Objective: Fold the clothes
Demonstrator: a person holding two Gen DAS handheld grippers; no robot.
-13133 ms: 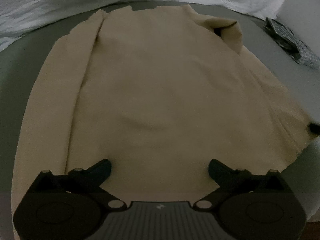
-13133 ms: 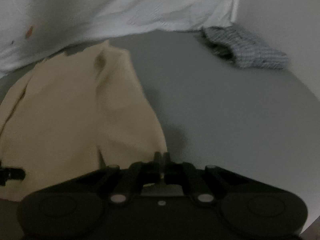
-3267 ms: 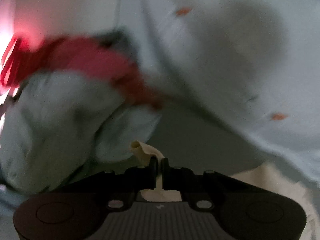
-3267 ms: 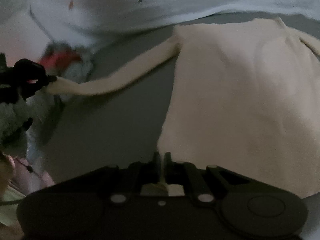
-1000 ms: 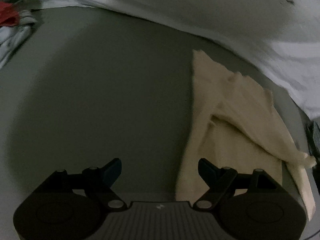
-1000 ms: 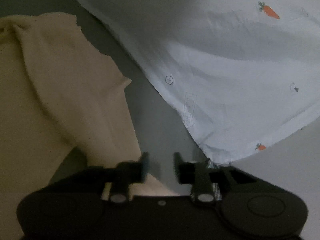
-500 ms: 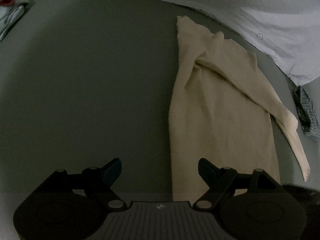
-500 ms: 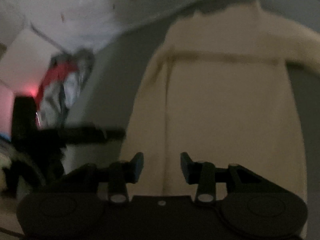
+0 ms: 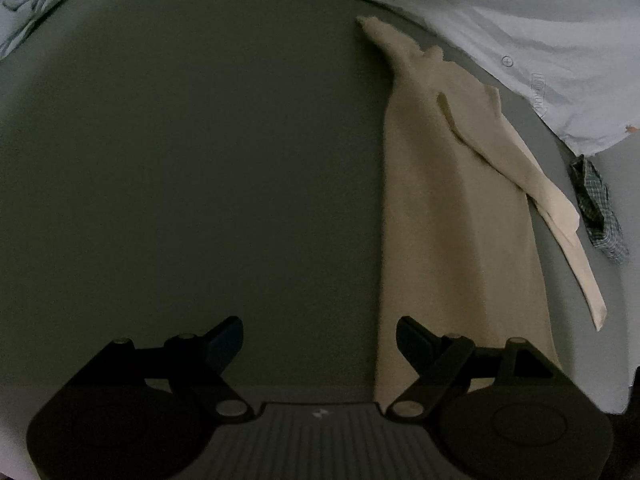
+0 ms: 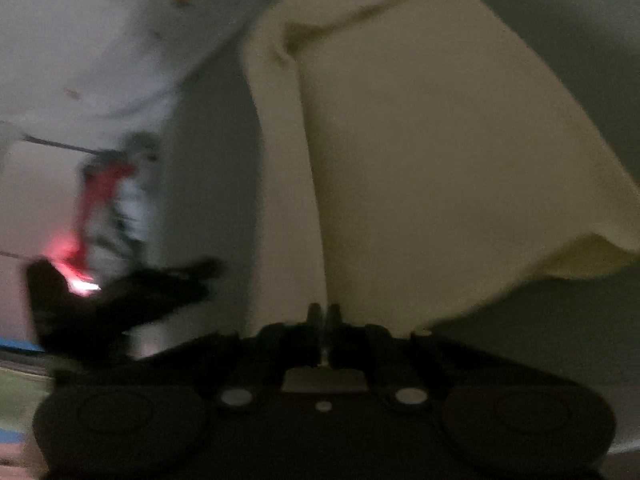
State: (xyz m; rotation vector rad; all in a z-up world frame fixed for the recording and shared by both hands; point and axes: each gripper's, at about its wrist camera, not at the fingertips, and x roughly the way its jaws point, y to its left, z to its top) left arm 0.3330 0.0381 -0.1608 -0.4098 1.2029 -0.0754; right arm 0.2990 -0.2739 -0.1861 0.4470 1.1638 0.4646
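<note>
Two grippers: my left gripper (image 9: pixel 319 336) gapes wide, holding nothing, cream sweater (image 9: pixel 460 216) ahead-right; my right gripper (image 10: pixel 324 314) is pinched onto sweater's hem.

1. Both views dim, grainy; corners black from the fisheye mask.
2. Left wrist view: sharp; grey bench (image 9: pixel 180 160) darkest at centre-left, straight edges bowed toward the rim.
3. Right wrist view: motion-smeared throughout; red glow (image 10: pixel 76 276) flares at left, cream garment (image 10: pixel 420 140) edges soft.

Cream garment (image 9: pixel 460 216), folded lengthwise, flat
</note>
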